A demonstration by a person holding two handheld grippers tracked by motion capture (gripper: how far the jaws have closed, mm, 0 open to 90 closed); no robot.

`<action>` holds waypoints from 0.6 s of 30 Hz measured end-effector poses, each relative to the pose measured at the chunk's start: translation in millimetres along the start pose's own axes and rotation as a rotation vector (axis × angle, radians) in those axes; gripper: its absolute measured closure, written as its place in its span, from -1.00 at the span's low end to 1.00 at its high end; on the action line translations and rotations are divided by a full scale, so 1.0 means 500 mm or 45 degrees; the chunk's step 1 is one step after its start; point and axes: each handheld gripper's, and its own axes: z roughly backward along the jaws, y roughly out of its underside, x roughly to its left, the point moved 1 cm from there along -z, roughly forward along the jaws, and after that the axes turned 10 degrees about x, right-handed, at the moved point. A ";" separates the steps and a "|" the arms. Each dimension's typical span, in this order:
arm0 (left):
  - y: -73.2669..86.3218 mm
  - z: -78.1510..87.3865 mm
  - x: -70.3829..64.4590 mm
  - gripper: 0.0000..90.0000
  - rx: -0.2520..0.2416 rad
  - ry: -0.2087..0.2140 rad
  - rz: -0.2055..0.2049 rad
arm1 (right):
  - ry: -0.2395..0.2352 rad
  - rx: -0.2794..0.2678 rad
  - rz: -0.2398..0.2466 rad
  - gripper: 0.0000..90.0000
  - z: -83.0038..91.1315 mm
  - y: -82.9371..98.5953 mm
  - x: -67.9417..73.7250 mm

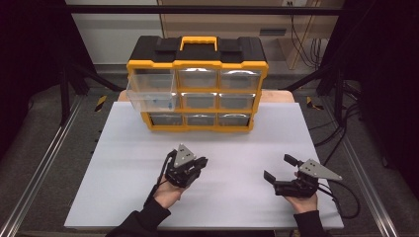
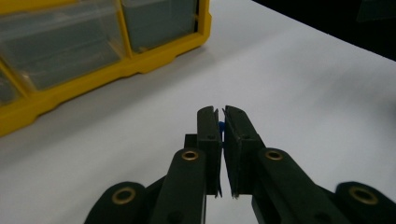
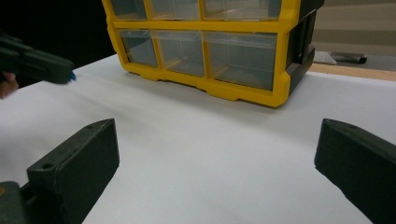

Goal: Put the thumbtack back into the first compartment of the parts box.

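Observation:
A yellow and black drawer cabinet [image 1: 197, 89] with clear drawers stands at the back of the white table [image 1: 123, 163]. One drawer [image 1: 149, 100] in its left column is pulled out, and small blue bits show inside it. My left gripper [image 1: 201, 162] hovers at the table's middle, shut on a small blue piece [image 2: 221, 126] pinched between its jaws. That blue piece [image 3: 72, 75] also peeks from its tip in the right gripper view. My right gripper [image 1: 278, 167] is held at the front right, open wide with nothing between its jaws. The cabinet's bottom row [image 3: 210, 51] lies ahead of it.
The cabinet's yellow base [image 2: 154, 56] lies ahead and left of the left gripper. Bare white table surface [image 3: 210, 135] spreads between both grippers and the cabinet. Metal frame rails [image 1: 44, 163] run along both sides of the table, and cables [image 1: 346, 197] trail off at the right.

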 end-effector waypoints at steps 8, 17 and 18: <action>-0.031 0.082 0.039 0.88 -0.101 -0.039 0.001 | 0.000 -0.001 -0.001 -0.99 0.000 0.000 0.000; -0.068 0.147 0.068 0.88 -0.167 -0.068 -0.004 | 0.002 0.000 -0.006 -0.99 -0.001 0.000 0.001; -0.072 0.155 0.071 0.88 -0.173 -0.076 -0.008 | 0.000 -0.001 -0.006 -0.99 -0.001 0.000 0.001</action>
